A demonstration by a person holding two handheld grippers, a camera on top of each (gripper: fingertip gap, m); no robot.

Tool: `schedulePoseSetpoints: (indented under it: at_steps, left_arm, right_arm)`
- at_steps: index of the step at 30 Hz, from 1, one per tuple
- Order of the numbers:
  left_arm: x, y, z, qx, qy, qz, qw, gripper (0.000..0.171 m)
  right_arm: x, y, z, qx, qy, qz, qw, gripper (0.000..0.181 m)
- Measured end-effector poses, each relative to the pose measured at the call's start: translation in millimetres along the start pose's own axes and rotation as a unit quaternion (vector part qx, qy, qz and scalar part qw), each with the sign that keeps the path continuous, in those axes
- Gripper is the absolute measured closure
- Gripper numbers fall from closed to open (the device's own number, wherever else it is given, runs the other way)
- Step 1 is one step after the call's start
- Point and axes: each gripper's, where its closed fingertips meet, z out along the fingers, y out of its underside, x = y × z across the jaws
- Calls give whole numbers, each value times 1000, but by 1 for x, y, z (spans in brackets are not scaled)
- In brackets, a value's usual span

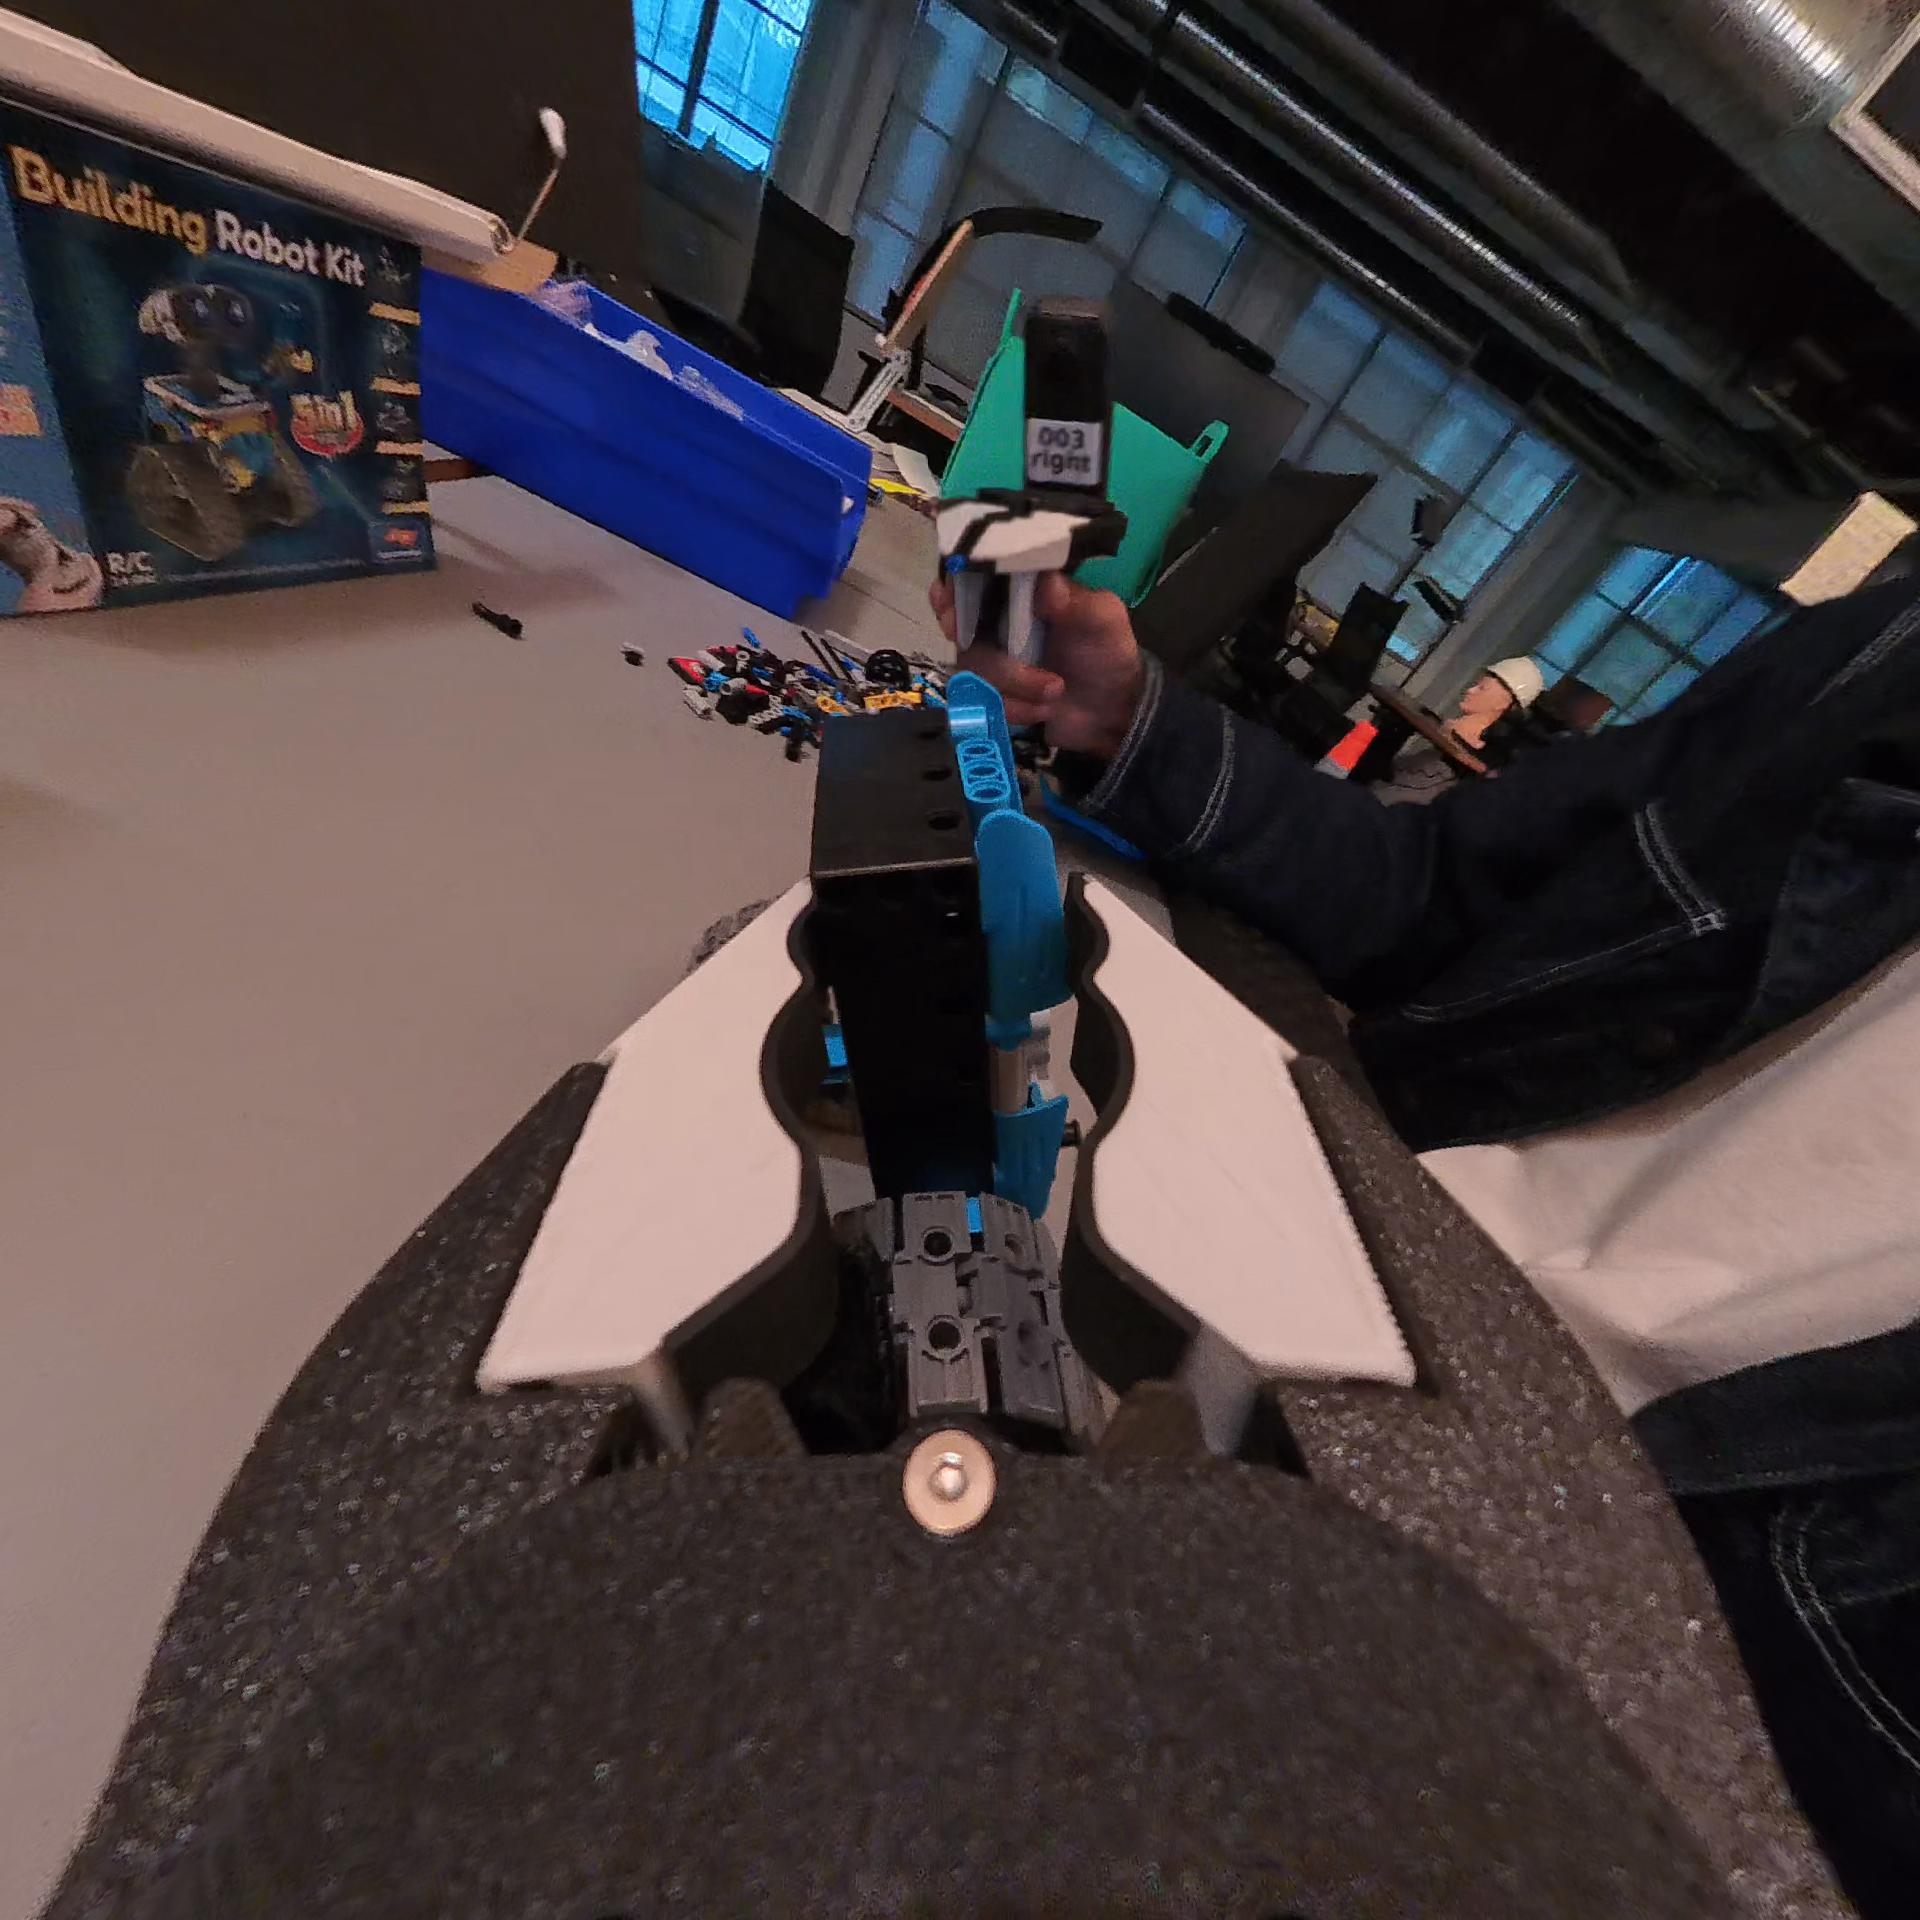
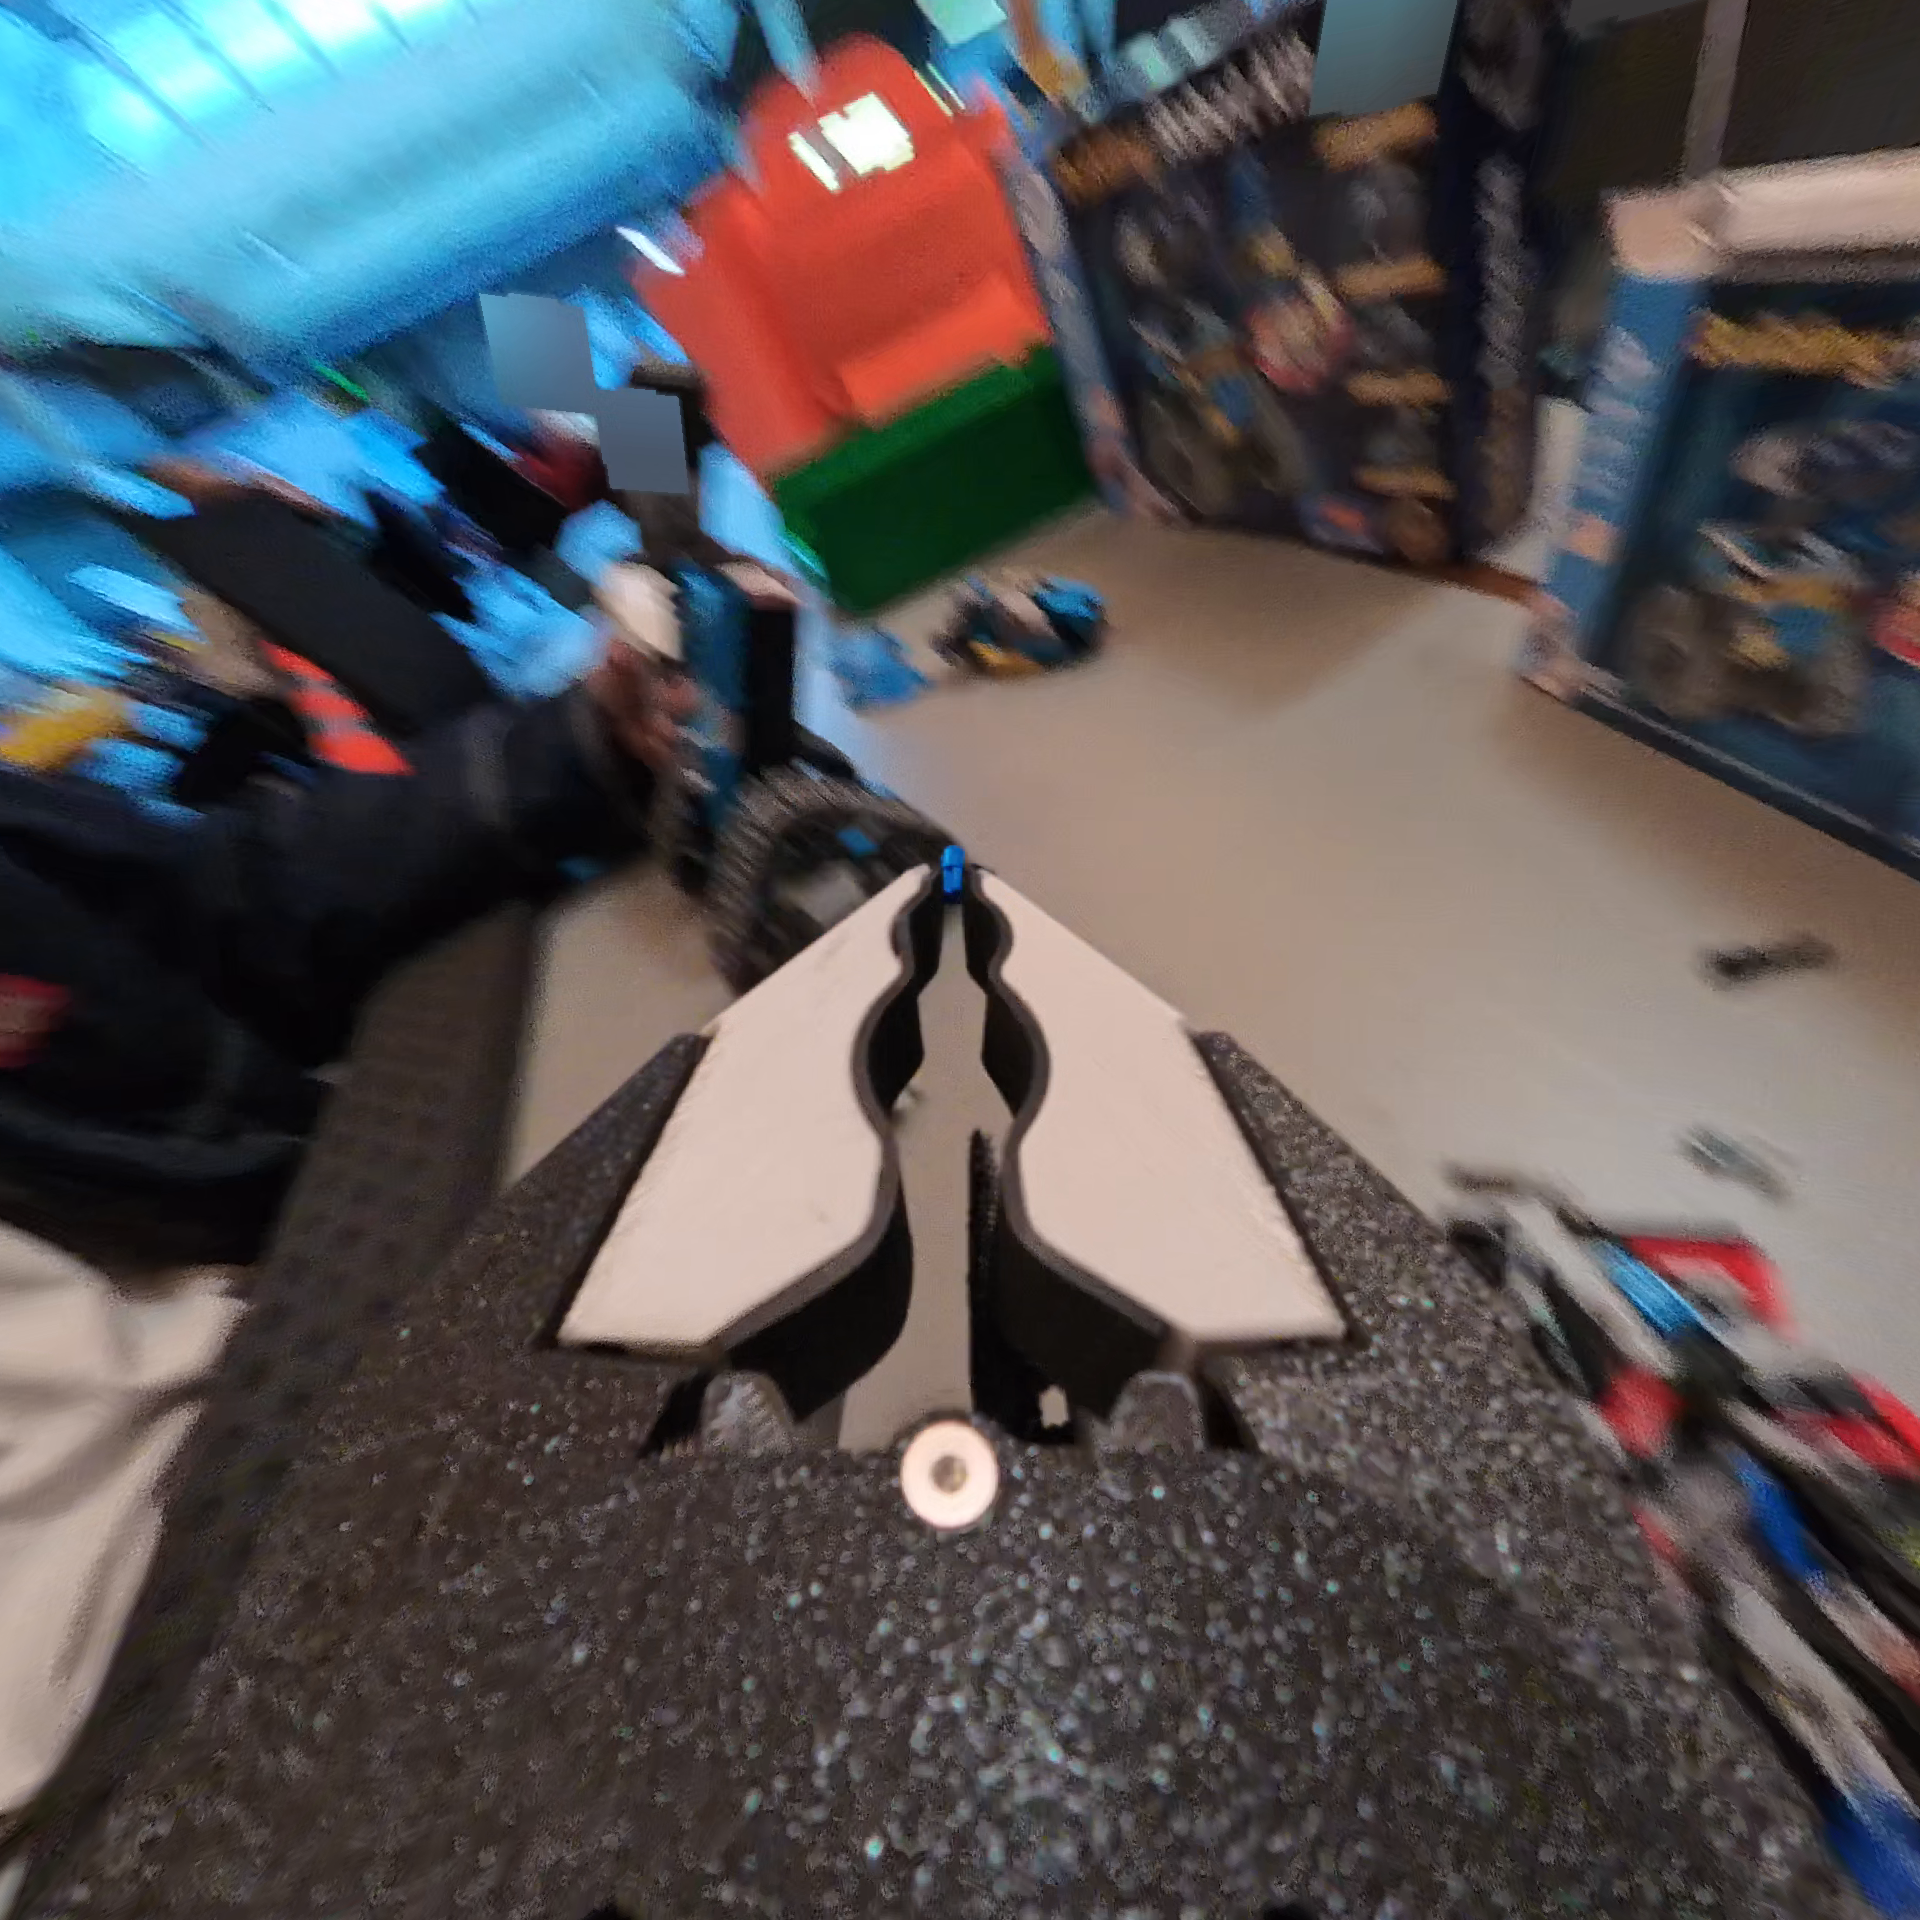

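Two grippers show. Behind them on the desk [image 1: 260, 883] a long blue bin [image 1: 634, 436] holds clear bags, their contents too small to tell. Beside it stands a printed kit box [image 1: 208, 364] with a picture of a tracked robot and writing on its front. More such boxes [image 2: 1766, 499] stand in the blurred right wrist view, along with an orange bin [image 2: 852, 260] stacked on a green one [image 2: 935, 499].

The left gripper [image 1: 940, 1039] has its fingers [image 1: 686, 1143] closed on a toy model [image 1: 904, 935]: a black block with a blue arm on its side and a grey track at its base, held above the desk. The right gripper [image 2: 948, 894] pinches a small blue pin [image 2: 950, 871] at its fingertips, which are nearly together. In the left view a hand [image 1: 1060, 665] in a dark denim sleeve [image 1: 1351, 831] holds that gripper upright by its handle; it bears a white label with writing. Below it, loose parts [image 1: 800, 686] lie heaped on the desk, with a few black bits scattered apart.
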Motion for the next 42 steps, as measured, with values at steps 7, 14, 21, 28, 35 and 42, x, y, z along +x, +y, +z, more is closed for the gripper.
schedulePoseSetpoints:
  at_steps: [7, 14, 21, 28, 35, 42]
  left_arm:
    - [-23, -10, 4, 7, -84, 17, 996, 127]
    - [-60, -28, -23, 51, -208, 28, 976, 110]
    - [-42, -62, -53, 141, -278, 95, 945, 105]
    - [27, -97, -63, 331, -239, 154, 900, 146]
    - [21, 1, 48, 112, -237, 1, 965, 146]
    - [35, 45, 82, 56, -171, -117, 977, 139]
  right_arm:
    - [101, 60, -81, -204, 362, -14, 910, 179]
    - [107, 61, -82, -204, 391, -39, 897, 158]
    - [-48, 99, 59, -234, 45, -127, 963, 125]
    - [-29, 126, 80, -290, 98, -163, 938, 135]
    - [-49, 85, 78, -202, 140, -309, 919, 166]
    - [-73, 71, 82, -151, 181, -393, 889, 166]
